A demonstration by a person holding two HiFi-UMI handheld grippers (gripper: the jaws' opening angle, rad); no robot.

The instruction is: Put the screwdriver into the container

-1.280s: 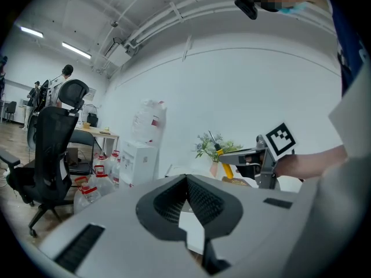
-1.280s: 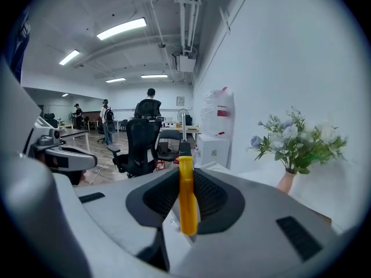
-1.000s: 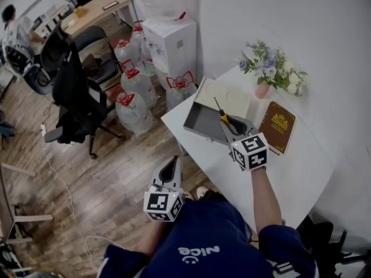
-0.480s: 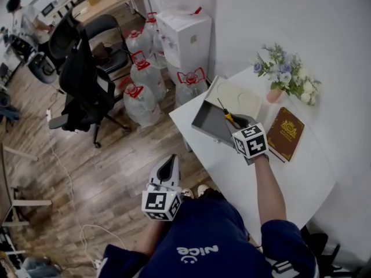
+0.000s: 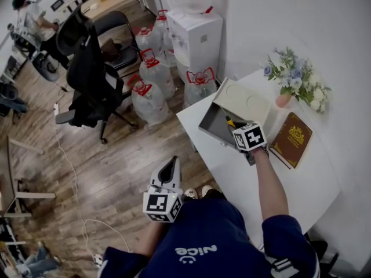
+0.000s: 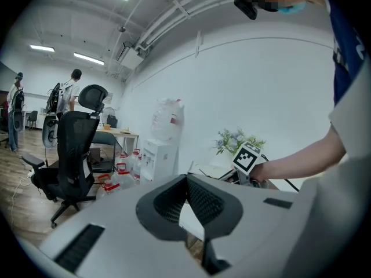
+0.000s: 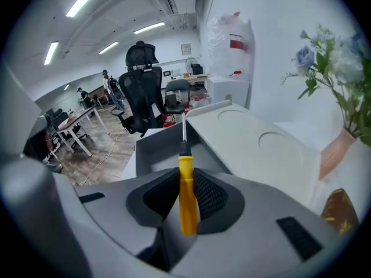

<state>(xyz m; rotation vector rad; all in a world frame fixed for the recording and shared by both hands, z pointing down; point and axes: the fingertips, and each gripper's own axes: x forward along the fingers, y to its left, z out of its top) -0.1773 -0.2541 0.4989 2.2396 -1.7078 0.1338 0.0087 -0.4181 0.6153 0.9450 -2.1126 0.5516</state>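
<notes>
The right gripper has its jaws clamped on the yellow handle of the screwdriver. The thin metal shaft goes forward from the jaws and points into the open grey container. Its tip is seen against the far wall of this container, but I cannot tell if it touches anything.

In the head view, the right gripper is tilted down over the near right edge of the container. Only a small yellow part of the screwdriver shows there, inside the box. The container stands near the left edge of the white table. Its cream lid is open and leans back.

A brown book lies on the table just right of the container. Behind the book there are flowers in 1 pink vase, close to the wall.

The left gripper has its jaws together, with nothing between them. It is held low beside the table, over the wooden floor, well apart from the container.
</notes>
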